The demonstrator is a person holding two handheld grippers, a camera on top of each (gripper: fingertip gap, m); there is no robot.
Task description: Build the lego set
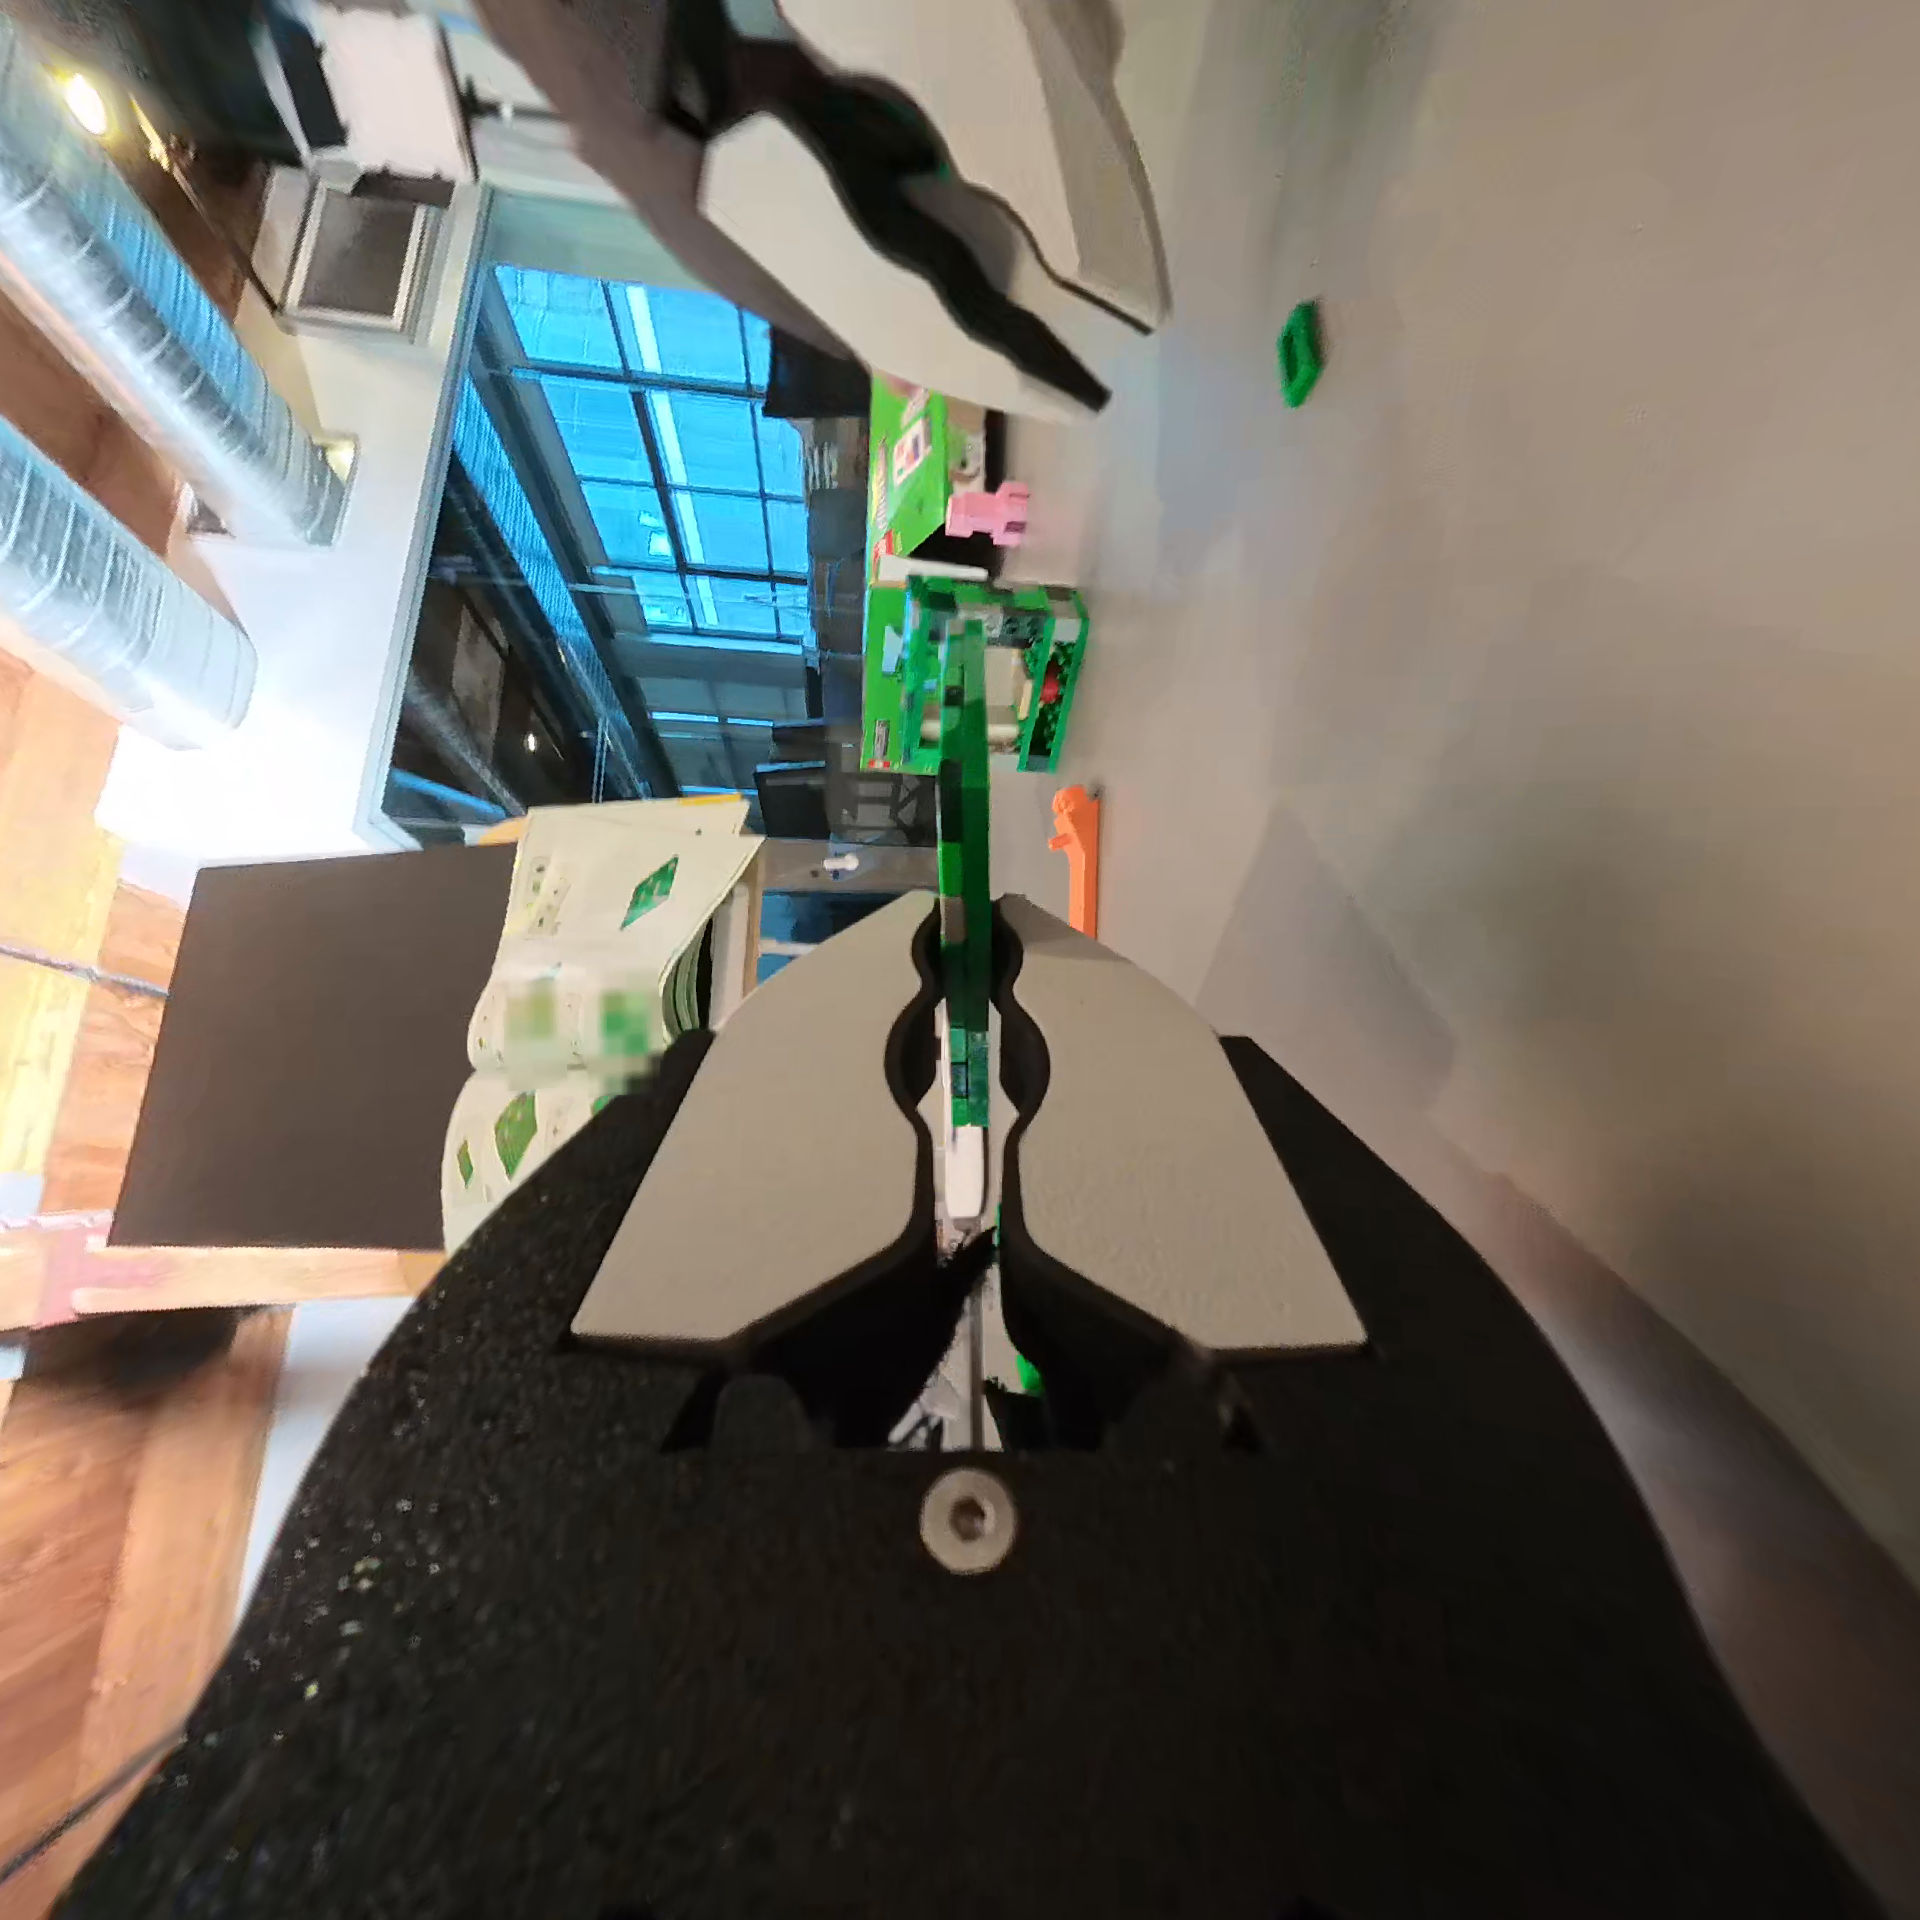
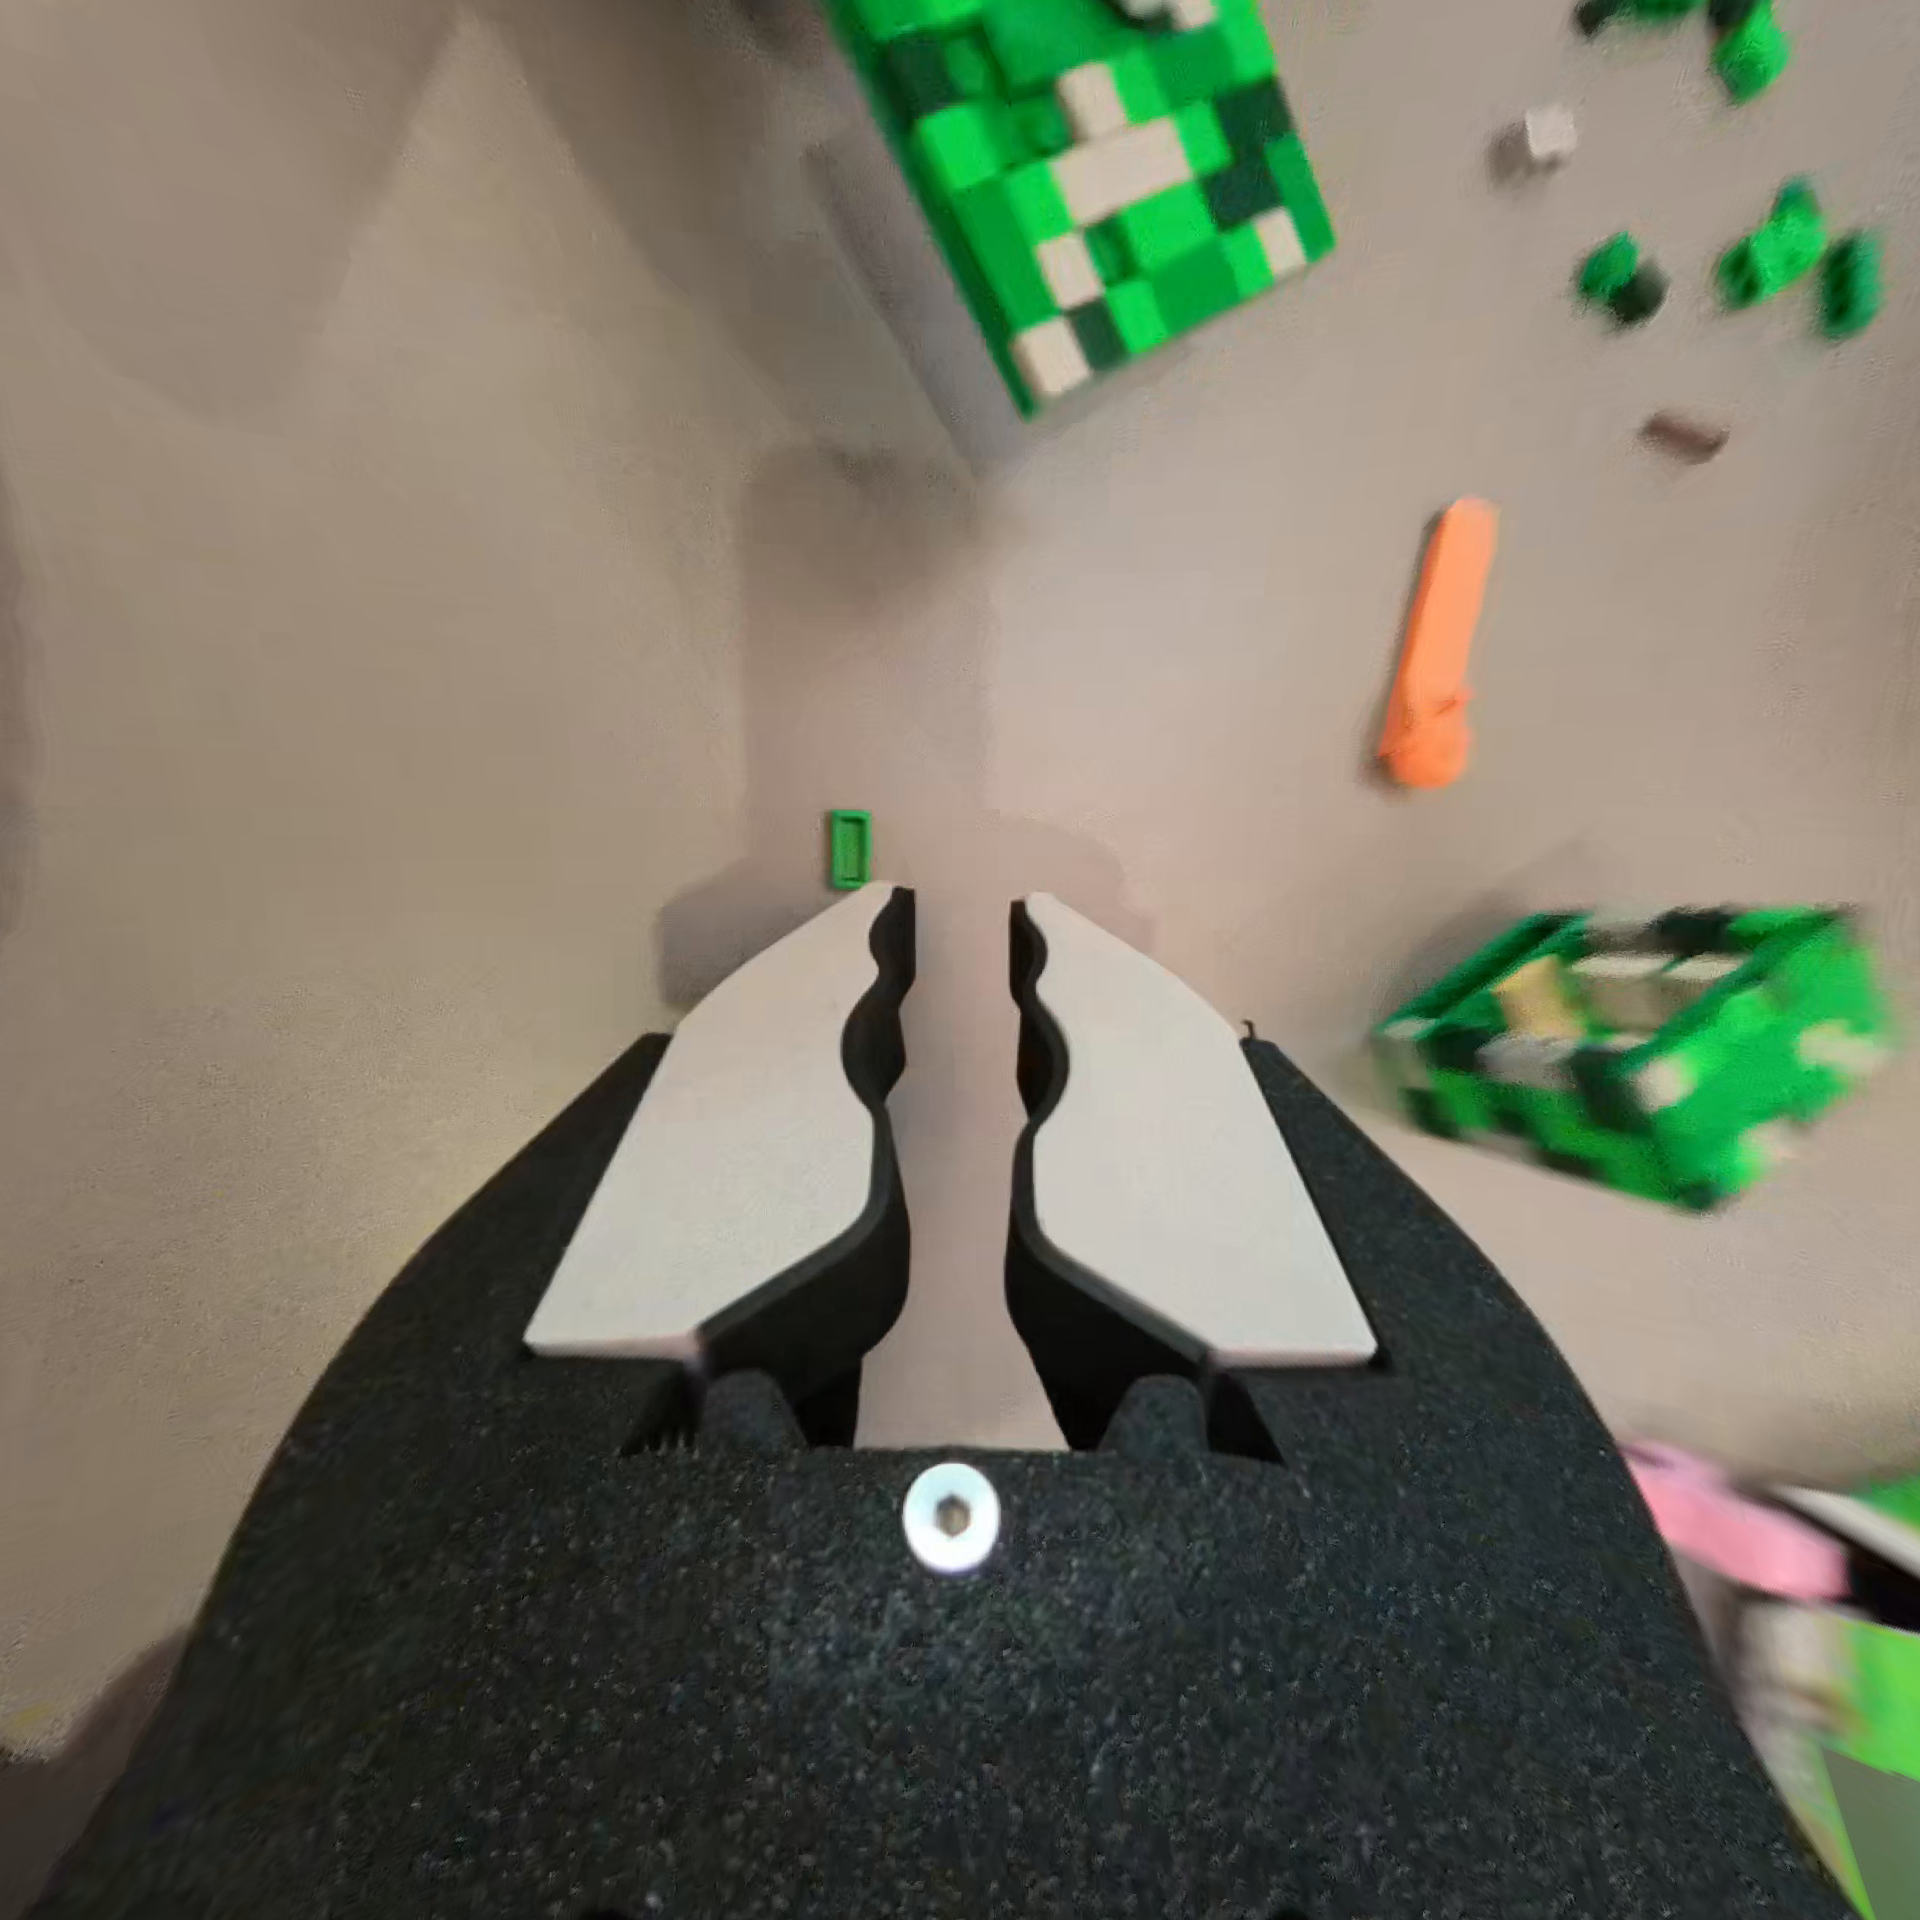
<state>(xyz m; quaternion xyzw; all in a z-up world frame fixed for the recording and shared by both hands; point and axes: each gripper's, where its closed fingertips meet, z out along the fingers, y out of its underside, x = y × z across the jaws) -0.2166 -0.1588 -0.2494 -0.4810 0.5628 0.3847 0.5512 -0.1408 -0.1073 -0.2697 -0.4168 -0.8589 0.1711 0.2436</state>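
My left gripper (image 1: 968,914) is shut on a flat green, dark green and white mosaic panel (image 1: 964,831), seen edge-on and held in the air. The same panel shows face-on in the right wrist view (image 2: 1101,177). My right gripper (image 2: 961,899) is open and empty just above the table; it also shows at the top of the left wrist view (image 1: 1081,395). A small green tile (image 2: 849,850) lies just ahead of its left fingertip. A green open-topped box build (image 2: 1631,1049) stands on the table to the right.
An orange brick separator (image 2: 1439,655) lies on the pale table (image 2: 364,727). Several loose green bricks (image 2: 1756,260) lie at the far right. A pink pig figure (image 1: 992,511), a green set box (image 1: 904,468) and an open instruction booklet (image 1: 613,935) are at the table's edge.
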